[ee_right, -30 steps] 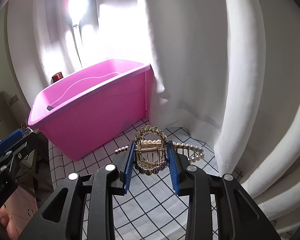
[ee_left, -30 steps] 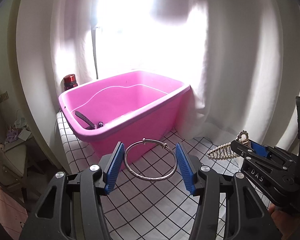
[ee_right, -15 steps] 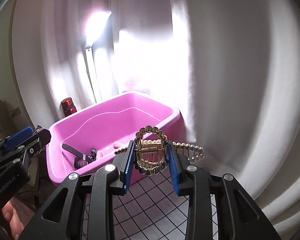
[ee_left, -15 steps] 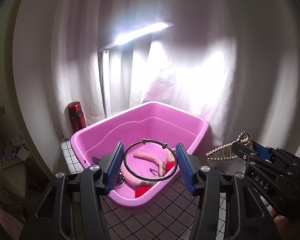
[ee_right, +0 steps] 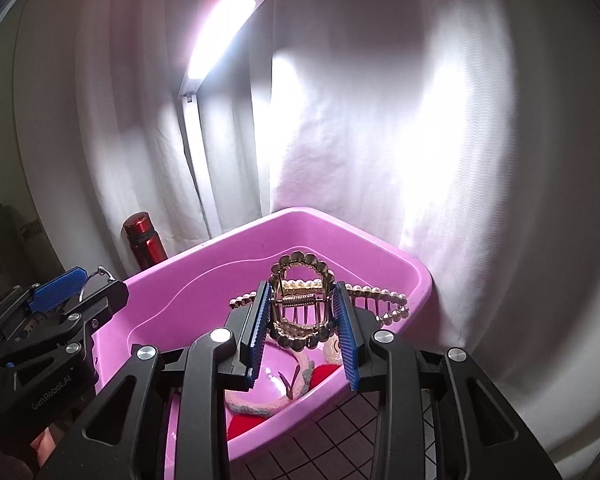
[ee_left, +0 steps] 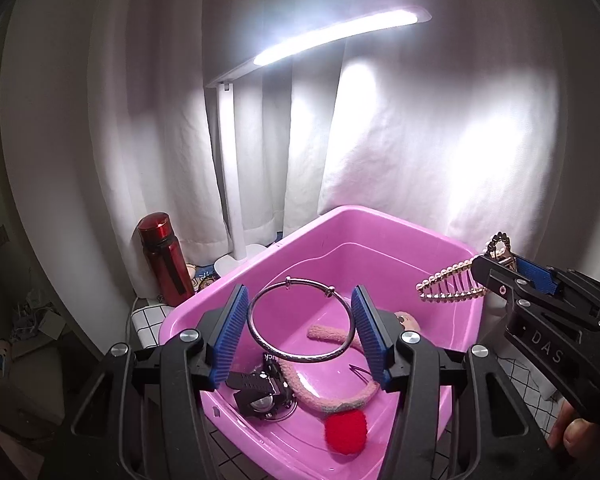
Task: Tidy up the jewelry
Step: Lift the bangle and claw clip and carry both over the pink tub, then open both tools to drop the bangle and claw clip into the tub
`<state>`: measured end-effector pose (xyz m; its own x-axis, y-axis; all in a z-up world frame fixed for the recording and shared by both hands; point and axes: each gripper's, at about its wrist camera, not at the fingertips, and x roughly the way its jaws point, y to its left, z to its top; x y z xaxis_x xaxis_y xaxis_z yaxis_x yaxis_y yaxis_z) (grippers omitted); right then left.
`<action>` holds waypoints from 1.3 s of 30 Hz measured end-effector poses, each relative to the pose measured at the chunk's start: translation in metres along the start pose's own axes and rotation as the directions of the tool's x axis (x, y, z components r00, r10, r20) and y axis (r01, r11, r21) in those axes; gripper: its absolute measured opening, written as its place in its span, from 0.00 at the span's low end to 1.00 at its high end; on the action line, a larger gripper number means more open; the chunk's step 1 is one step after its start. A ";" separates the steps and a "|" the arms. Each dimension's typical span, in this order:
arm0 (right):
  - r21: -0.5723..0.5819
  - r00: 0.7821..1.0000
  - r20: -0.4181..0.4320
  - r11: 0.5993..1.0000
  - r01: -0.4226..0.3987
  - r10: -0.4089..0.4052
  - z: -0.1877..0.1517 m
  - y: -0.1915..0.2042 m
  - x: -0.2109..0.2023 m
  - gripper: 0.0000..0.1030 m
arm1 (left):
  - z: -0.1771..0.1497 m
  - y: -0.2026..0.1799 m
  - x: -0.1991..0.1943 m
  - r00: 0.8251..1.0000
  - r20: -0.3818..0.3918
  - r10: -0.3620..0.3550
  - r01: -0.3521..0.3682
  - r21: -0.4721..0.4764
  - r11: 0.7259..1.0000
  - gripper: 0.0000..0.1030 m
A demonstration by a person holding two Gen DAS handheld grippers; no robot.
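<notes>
Gripper pair carries jewelry over the bin: the left gripper (ee_left: 300, 332) clamps a thin silver bangle (ee_left: 302, 320); the right gripper (ee_right: 302, 328) pinches a gold pearl-studded claw hair clip (ee_right: 302, 300).
Both pieces hang above the open pink plastic bin (ee_left: 380, 224), not yet released; a pink plush headband (ee_left: 324, 392) and a black wristwatch (ee_left: 260, 390) already lie inside, so I judge the sorting partly done. Bare floor remains toward the bin's far wall; the white curtain (ee_left: 420, 140), white desk lamp (ee_left: 228, 160) and red bottle (ee_left: 166, 258) crowd the far rim.
</notes>
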<state>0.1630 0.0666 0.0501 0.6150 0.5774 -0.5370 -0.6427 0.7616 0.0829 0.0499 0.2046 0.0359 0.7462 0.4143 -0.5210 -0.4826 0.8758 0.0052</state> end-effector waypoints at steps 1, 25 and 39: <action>0.000 1.000 -0.009 1.000 -0.001 0.001 0.001 0.002 0.007 0.30 | 0.000 0.002 0.007 1.000 -0.008 0.006 -0.006 0.004 1.000 0.50; -0.022 0.973 -0.230 1.000 0.007 -0.012 -0.009 0.020 0.105 0.30 | -0.010 0.026 0.094 0.975 -0.220 0.016 -0.023 -0.028 0.999 0.51; -0.022 0.983 -0.171 0.998 0.058 -0.061 0.006 0.026 0.095 0.70 | -0.011 0.031 0.091 0.966 -0.255 0.049 -0.060 -0.035 0.998 0.91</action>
<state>0.2074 0.1426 0.0060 0.5660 0.4708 -0.6768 -0.6154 0.7875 0.0331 0.0978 0.2672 -0.0204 0.5803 0.3798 -0.7204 -0.5418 0.8405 0.0066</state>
